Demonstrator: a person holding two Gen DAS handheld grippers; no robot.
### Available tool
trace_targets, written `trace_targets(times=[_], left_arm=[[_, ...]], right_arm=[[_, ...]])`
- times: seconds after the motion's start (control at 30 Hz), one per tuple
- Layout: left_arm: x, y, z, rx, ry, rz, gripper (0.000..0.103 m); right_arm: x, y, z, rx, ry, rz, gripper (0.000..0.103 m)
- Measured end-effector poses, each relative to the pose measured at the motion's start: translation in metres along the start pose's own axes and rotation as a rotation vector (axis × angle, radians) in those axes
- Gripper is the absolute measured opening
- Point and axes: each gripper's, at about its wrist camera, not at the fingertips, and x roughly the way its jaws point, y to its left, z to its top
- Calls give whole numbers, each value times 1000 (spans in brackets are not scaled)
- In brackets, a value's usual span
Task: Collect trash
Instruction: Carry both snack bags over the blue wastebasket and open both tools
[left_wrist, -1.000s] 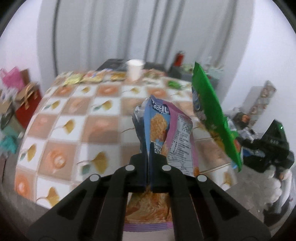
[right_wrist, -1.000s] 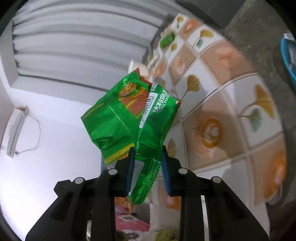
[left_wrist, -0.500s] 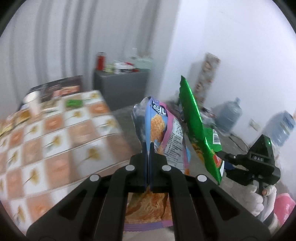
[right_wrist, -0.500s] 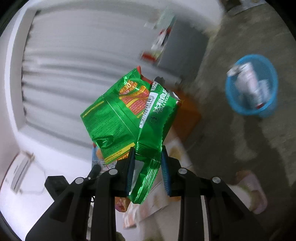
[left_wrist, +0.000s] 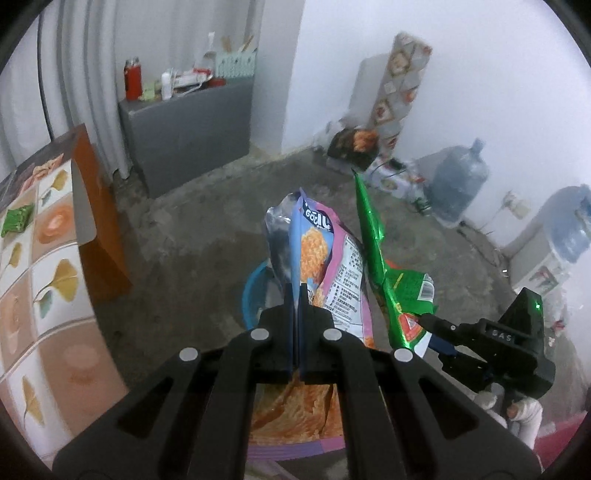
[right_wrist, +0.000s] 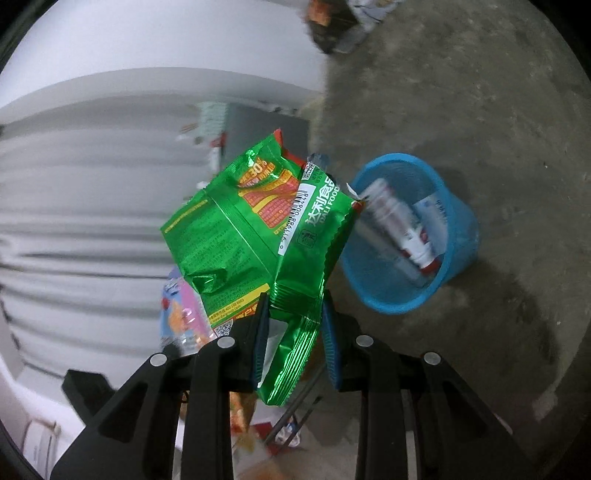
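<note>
My left gripper (left_wrist: 295, 299) is shut on a pink and blue snack bag (left_wrist: 325, 258) that stands upright between its pads. Behind that bag, a blue trash basket (left_wrist: 253, 291) sits on the concrete floor, mostly hidden. My right gripper (right_wrist: 295, 314) is shut on a crumpled green snack bag (right_wrist: 258, 225). The blue basket (right_wrist: 454, 206) lies to the right of that bag and holds several wrappers. In the left wrist view the right gripper (left_wrist: 436, 332) and its green bag (left_wrist: 388, 277) hang just right of the pink bag (right_wrist: 181, 314).
The table with the ginkgo-pattern cloth (left_wrist: 40, 266) stands at the left, a green packet (left_wrist: 16, 219) on it. A grey cabinet (left_wrist: 188, 133) with bottles stands at the back wall. Water jugs (left_wrist: 458, 184) and boxes line the right wall. A gloved hand (left_wrist: 524, 413) holds the right gripper.
Both grippers swung away from the table toward the floor, still holding their bags. The blue basket has come close in the right wrist view and appears behind the pink bag.
</note>
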Motion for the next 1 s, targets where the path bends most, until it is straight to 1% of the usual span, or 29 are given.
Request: trace_targets(times=[0.07,0.1,0.13,0.17,0.2,0.23,0.27,0.3,0.33,0.4,0.43,0.47,0.5,0.53,0.57,0.67,0.7,0.8,0.83,0.9,0.93,0.97,1.0], left_arm=[[13,5,2,-12,16,20,0],[20,14,2,-21,24,27,0],[26,21,2,-33,33,36,0],[28,26,2,-44,39,37,0],[32,31,2,-55,46,38,0],[36,35,2,-65,50,37,0],[39,37,2,-73,51,30,0],[41,40,3,-80,50,19,0],[44,41,6,-81,47,12,0],[45,42,10,-78,26,-1,0],[44,42,11,-81,12,-11,0],[41,39,11,-84,-3,-21,0],[38,35,13,-86,-21,-41,0],[37,33,15,-83,-34,-51,0],[37,29,15,-79,-47,-57,0],[40,15,17,-55,-47,-81,0],[45,9,16,-45,-34,-83,0],[74,-11,18,-26,47,-108,0],[92,-16,19,-38,86,-115,0],[126,-21,19,-51,167,-124,1],[150,-24,16,-53,228,-113,2],[168,-25,12,-54,257,-79,4],[191,-25,6,-50,297,-46,9]], right_arm=[[25,-22,9,15,-9,-55,28],[43,-35,14,24,2,-96,29],[59,-50,18,45,21,-136,34],[76,-64,21,65,48,-168,35],[92,-78,22,78,83,-202,35],[103,-88,22,86,100,-236,35],[114,-99,21,93,126,-299,35],[122,-105,21,90,148,-320,33],[125,-106,20,86,155,-318,33],[122,-100,18,54,140,-328,34],[120,-94,20,26,119,-347,40],[119,-91,21,8,105,-357,43],[116,-85,23,-30,83,-388,50],[110,-76,23,-66,64,-424,54],[108,-69,25,-113,48,-454,55],[106,-58,25,-180,62,-462,57],[105,-56,25,-190,71,-446,57],[91,-57,27,-169,56,-394,57],[84,-59,26,-155,47,-362,57],[74,-64,23,-139,34,-335,57],[71,-67,22,-132,34,-333,57],[70,-71,21,-121,36,-347,57],[70,-74,20,-108,40,-355,57]])
